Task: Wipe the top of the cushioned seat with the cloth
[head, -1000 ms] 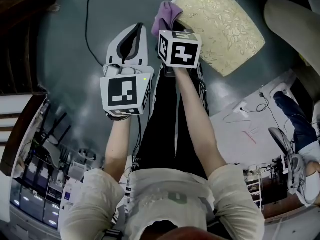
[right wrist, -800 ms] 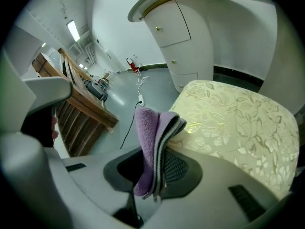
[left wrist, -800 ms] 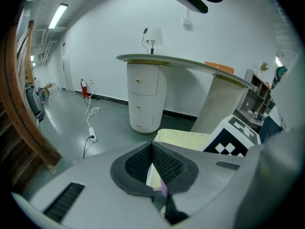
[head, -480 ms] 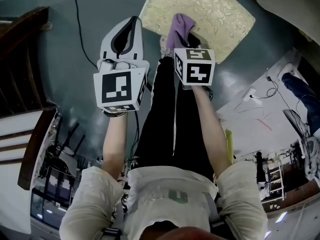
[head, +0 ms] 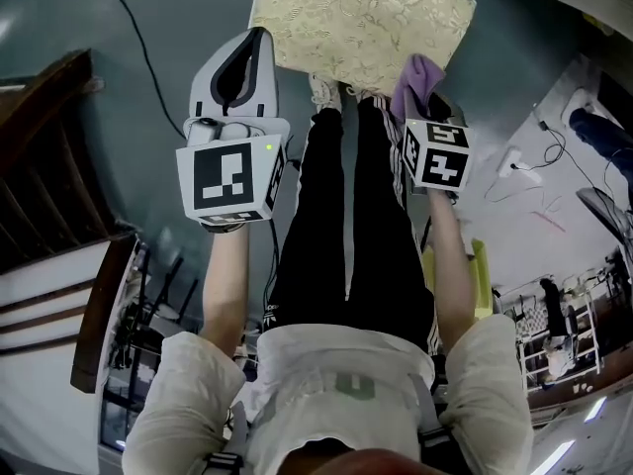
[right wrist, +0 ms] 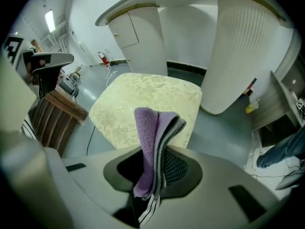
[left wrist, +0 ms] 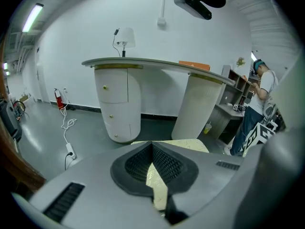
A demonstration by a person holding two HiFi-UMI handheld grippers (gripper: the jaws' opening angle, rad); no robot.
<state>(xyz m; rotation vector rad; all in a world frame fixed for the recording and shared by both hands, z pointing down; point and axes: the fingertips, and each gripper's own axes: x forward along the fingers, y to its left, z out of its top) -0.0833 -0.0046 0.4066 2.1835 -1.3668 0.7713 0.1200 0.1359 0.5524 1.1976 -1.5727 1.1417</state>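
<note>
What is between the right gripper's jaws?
A folded purple cloth, clamped upright by the right gripper. The part pinched between the pads is covered, so its full size cannot be seen.

Both bare forearms reach forward from the torso, the left arm [head: 226,290] straight ahead and the right arm [head: 453,275] angled out to the right. The left gripper [head: 247,52] points to the far side, its jaws closed together on nothing. The right gripper [head: 423,107] pinches a folded cloth [right wrist: 151,137] between its jaws.
</note>
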